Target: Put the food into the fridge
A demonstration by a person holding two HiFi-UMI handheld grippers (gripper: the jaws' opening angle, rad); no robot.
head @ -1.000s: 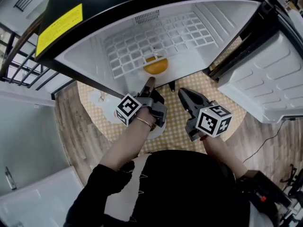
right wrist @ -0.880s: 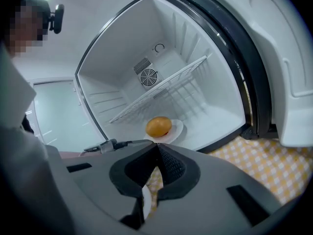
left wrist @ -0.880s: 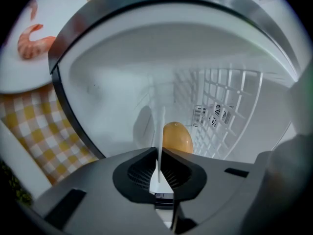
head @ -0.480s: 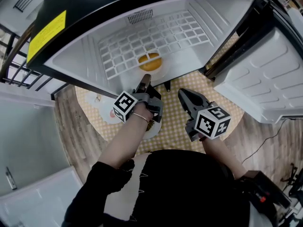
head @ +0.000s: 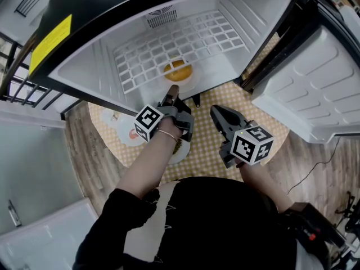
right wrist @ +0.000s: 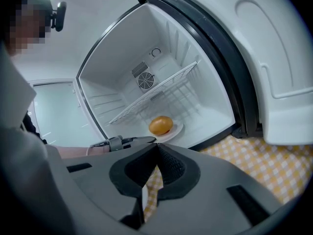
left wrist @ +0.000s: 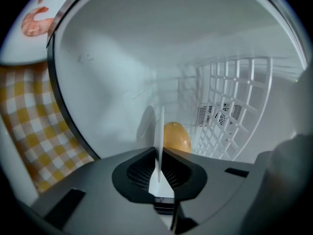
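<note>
- Open fridge [head: 242, 38], door swung wide.
- The right hand-held gripper [right wrist: 156, 148] is clenched, empty, above checked cloth [head: 205, 139].
- The left hand-held gripper [left wrist: 157, 153] is clamped on the rim of a white plate [right wrist: 177, 130] on the fridge floor.
- Round orange food [right wrist: 161, 125] sits on the plate.

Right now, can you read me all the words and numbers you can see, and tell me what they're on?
Yellow rectangular sticker on the black fridge top: has print, too small to read.
Black-and-white square markers on the gripper cubes: patterns, not words.
Nothing else carries readable text.
</note>
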